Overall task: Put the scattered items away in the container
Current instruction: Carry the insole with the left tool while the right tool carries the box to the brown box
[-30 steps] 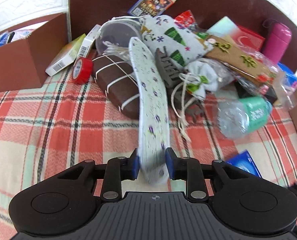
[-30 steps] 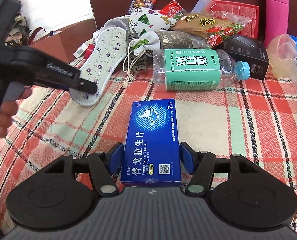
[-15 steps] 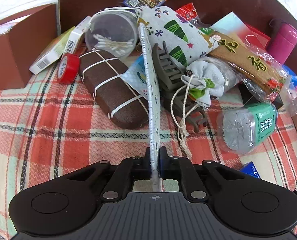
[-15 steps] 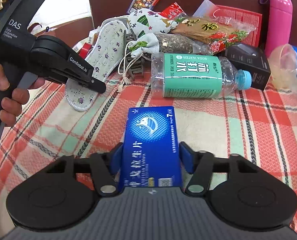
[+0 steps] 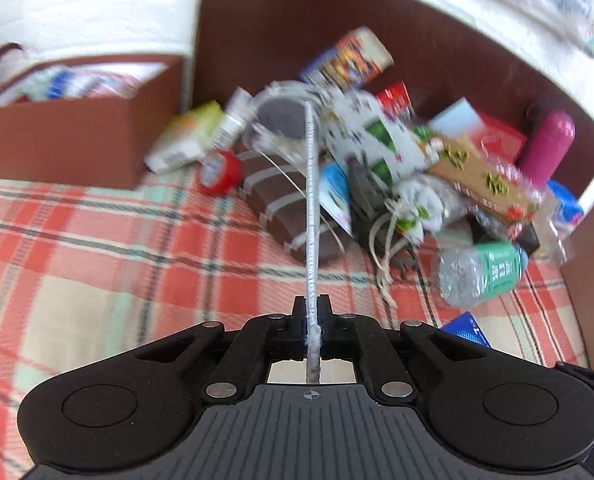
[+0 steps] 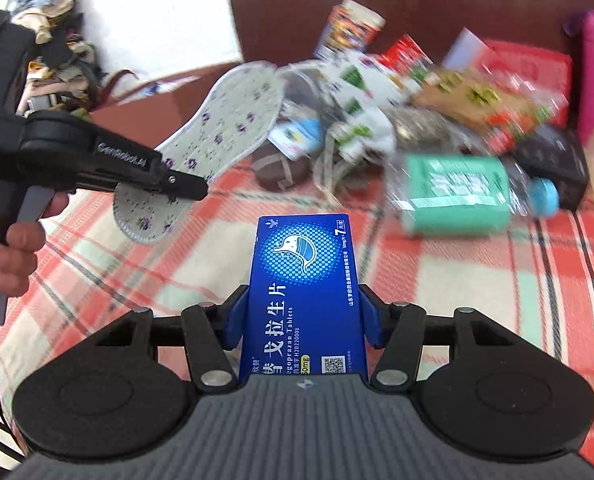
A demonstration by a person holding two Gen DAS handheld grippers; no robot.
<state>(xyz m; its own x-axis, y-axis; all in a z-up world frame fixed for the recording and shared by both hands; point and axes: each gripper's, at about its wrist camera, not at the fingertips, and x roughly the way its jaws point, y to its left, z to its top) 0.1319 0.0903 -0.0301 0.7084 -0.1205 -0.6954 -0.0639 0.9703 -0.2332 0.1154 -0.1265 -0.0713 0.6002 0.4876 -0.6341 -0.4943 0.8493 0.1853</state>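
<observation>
My left gripper [image 5: 312, 312] is shut on a white floral insole [image 5: 309, 200], held on edge above the plaid cloth; the insole's flat face shows in the right wrist view [image 6: 221, 136], with the left gripper [image 6: 185, 188] clamped near its heel. My right gripper [image 6: 303, 312] is shut on a blue tablet box [image 6: 303, 292], lifted above the cloth. A brown open box [image 5: 77, 136] stands at the far left. A pile of scattered items lies ahead: a brown striped case [image 5: 281, 204], a red tape roll [image 5: 219, 166], a green-label water bottle [image 6: 457, 196].
A tall brown panel [image 5: 377, 20] backs the pile. A pink flask [image 5: 549, 148] stands at the far right beside a red packet [image 5: 497, 140]. A black box [image 6: 553, 160] lies behind the bottle. A white wall is behind the open box.
My left gripper has lifted the insole clear of the pile and higher above the cloth. My right gripper has raised the blue box off the cloth. Both views show motion blur.
</observation>
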